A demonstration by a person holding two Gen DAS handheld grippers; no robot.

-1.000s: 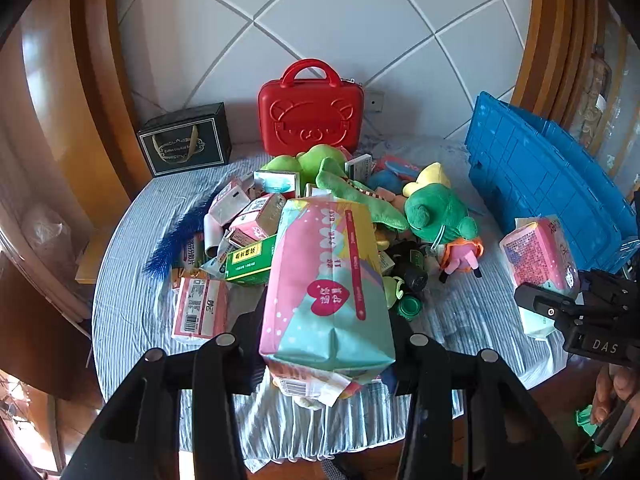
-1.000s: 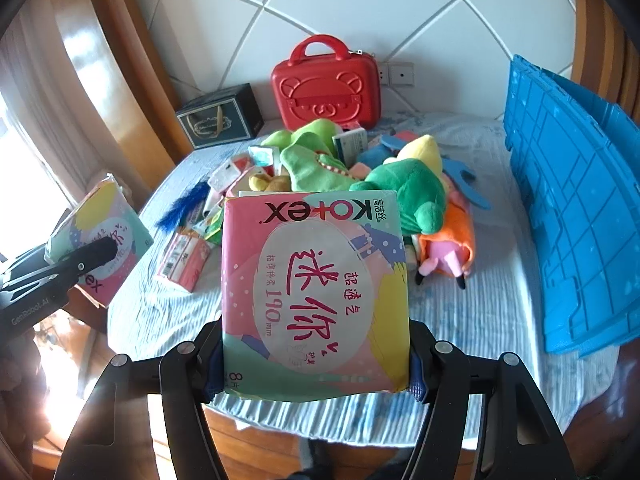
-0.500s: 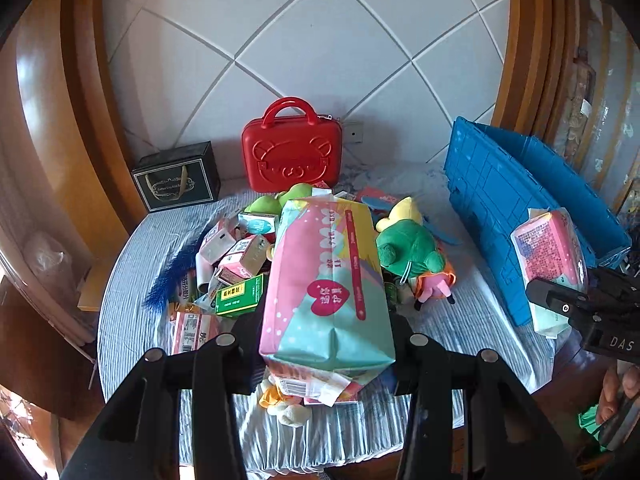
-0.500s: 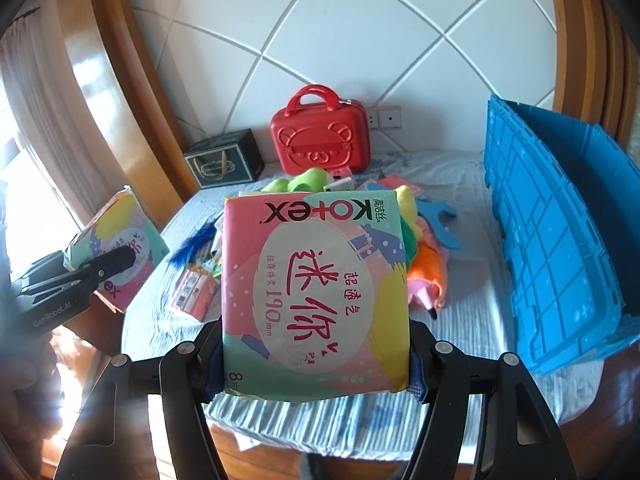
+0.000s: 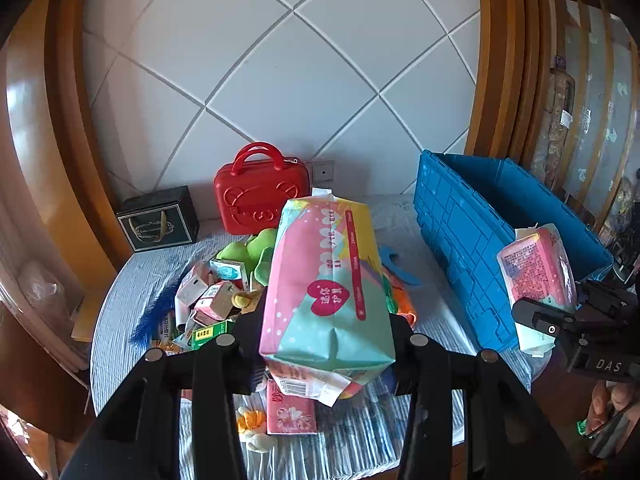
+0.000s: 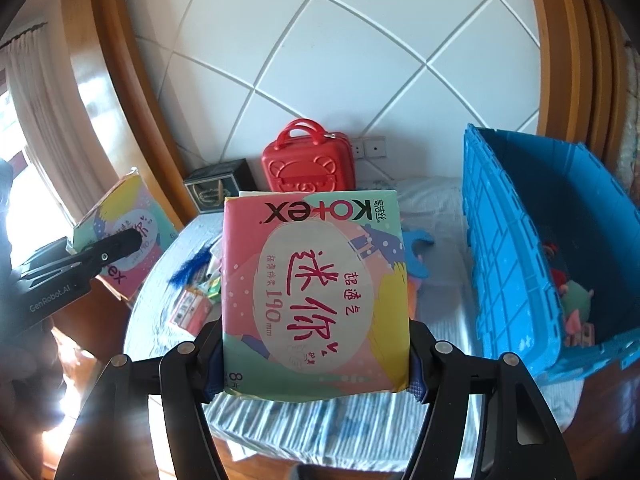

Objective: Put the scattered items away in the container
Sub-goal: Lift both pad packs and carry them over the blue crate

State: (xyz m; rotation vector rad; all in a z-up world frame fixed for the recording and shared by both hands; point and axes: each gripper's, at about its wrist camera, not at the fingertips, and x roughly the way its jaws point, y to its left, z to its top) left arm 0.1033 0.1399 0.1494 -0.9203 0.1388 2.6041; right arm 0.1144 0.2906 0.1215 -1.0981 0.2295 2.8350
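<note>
Your left gripper (image 5: 326, 332) is clamped on a soft pink, teal and yellow plastic pad pack (image 5: 328, 280), held lengthwise above the table with its sealed end toward the camera. Your right gripper (image 6: 316, 356) is clamped on a second flat pink Kotex pad pack (image 6: 316, 288), its printed face toward the lens and the lettering upside down. Each pack sits squarely between its two black fingers, pads pressed against both side edges.

The big blue ribbed plastic crate (image 6: 516, 240) stands open on the right side of the table; a few small toys (image 6: 572, 300) lie in its bottom. Both packs are outside it, to its left.

Below your left pack, the striped blue-and-white tablecloth (image 5: 128, 280) carries the remaining clutter: small cardboard boxes (image 5: 212, 300), a green plush toy (image 5: 248, 252), a blue feather (image 5: 152, 316) and a pink tissue packet (image 5: 292, 412). Against the tiled wall stand a red hard-shell bear case (image 5: 260, 192) and a dark gift box (image 5: 160, 220).
</note>
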